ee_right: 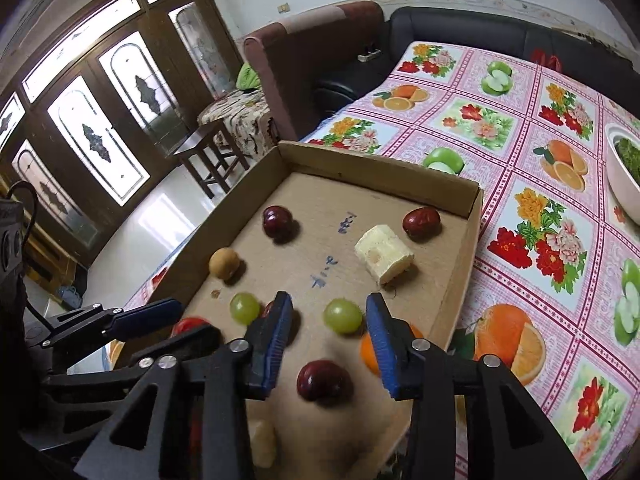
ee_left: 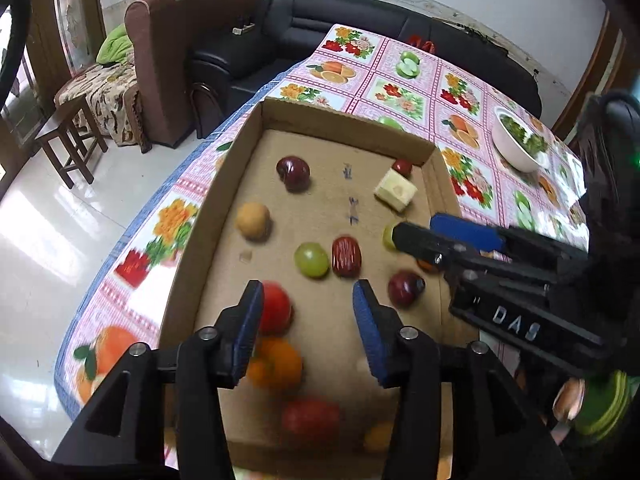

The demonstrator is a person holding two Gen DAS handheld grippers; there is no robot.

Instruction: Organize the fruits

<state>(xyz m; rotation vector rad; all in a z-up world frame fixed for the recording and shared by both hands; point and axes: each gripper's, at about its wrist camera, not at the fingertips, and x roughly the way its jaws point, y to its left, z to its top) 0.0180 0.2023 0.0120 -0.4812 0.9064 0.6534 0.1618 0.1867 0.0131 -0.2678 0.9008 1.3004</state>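
Note:
A shallow cardboard tray [ee_left: 236, 168] [ee_right: 460, 280] holds several loose fruits. My left gripper [ee_left: 308, 292] hangs open over the tray floor with nothing between its pads. A green grape [ee_left: 311, 260] and a red date [ee_left: 346, 257] lie just beyond its tips, and a tomato [ee_left: 276, 308] and an orange [ee_left: 276, 364] sit behind its left finger. My right gripper [ee_right: 329, 304] is open too. A second green grape [ee_right: 343, 316] lies between its tips, close to the right pad and clear of the left. A dark red cherry [ee_right: 325, 380] rests lower between the fingers.
Further into the tray lie a pale yellow chunk [ee_right: 384, 258], a red date [ee_right: 421, 222], a dark plum [ee_right: 277, 220] and a brown round fruit [ee_right: 225, 263]. A white bowl of greens [ee_left: 516, 140] stands on the flowered tablecloth [ee_right: 520, 140]. The table edge drops at the left.

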